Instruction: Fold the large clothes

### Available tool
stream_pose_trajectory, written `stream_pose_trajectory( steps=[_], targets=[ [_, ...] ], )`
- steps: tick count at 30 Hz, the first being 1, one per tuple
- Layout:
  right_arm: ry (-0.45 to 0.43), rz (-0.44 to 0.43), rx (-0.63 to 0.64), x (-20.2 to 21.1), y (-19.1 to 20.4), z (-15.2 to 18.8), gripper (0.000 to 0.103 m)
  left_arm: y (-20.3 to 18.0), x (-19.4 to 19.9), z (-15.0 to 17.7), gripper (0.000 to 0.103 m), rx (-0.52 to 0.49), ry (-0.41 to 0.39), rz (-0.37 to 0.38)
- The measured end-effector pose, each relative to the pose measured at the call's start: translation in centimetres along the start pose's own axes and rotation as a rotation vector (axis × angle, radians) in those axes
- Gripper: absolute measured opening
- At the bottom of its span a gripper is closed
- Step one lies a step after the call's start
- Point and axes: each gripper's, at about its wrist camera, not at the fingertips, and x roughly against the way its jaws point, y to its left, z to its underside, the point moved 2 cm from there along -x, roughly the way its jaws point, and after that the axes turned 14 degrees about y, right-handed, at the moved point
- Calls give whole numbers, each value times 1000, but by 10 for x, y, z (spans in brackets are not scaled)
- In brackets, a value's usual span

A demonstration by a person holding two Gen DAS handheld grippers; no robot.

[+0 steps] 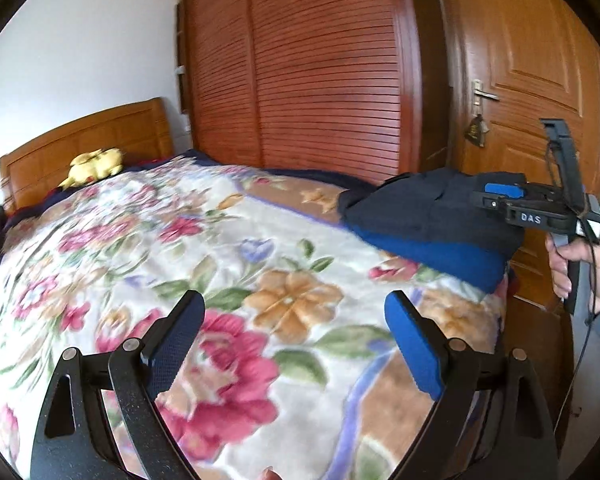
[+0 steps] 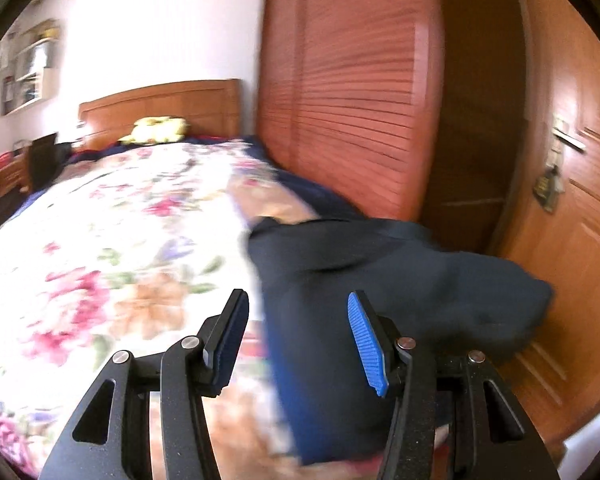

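Observation:
A folded dark navy garment point(image 1: 428, 216) with a brighter blue layer underneath lies at the right edge of the bed, on the floral blanket point(image 1: 180, 240). My left gripper point(image 1: 294, 304) is open wide over bare blanket, well short of the garment, with nothing between its fingers. A hand holds my right gripper point(image 1: 500, 196) at the garment's far right end. In the right wrist view, blurred by motion, the right gripper point(image 2: 298, 300) hangs just above the garment point(image 2: 380, 272). Its jaws stand apart and the pads press on nothing.
A red-brown louvred wardrobe point(image 1: 320, 72) stands close behind the bed, and a wooden door point(image 1: 532, 60) is right of it. A yellow plush toy point(image 1: 96, 164) lies by the headboard point(image 1: 88, 132). A desk point(image 2: 4, 176) and wall shelves point(image 2: 32, 68) are far left.

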Motion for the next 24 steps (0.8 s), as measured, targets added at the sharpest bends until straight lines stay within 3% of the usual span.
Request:
stream_pose_trajectory(
  steps=[10, 17, 24],
  targets=[
    [-19, -256, 130, 5, 148, 13, 70, 80, 15, 70, 92, 122, 30, -149],
    [15, -351, 159, -24, 214, 27, 71, 136, 20, 117, 92, 221, 50, -235],
    [24, -409, 202, -61, 272, 17, 71, 186, 24, 150, 92, 308, 51, -306]
  ],
)
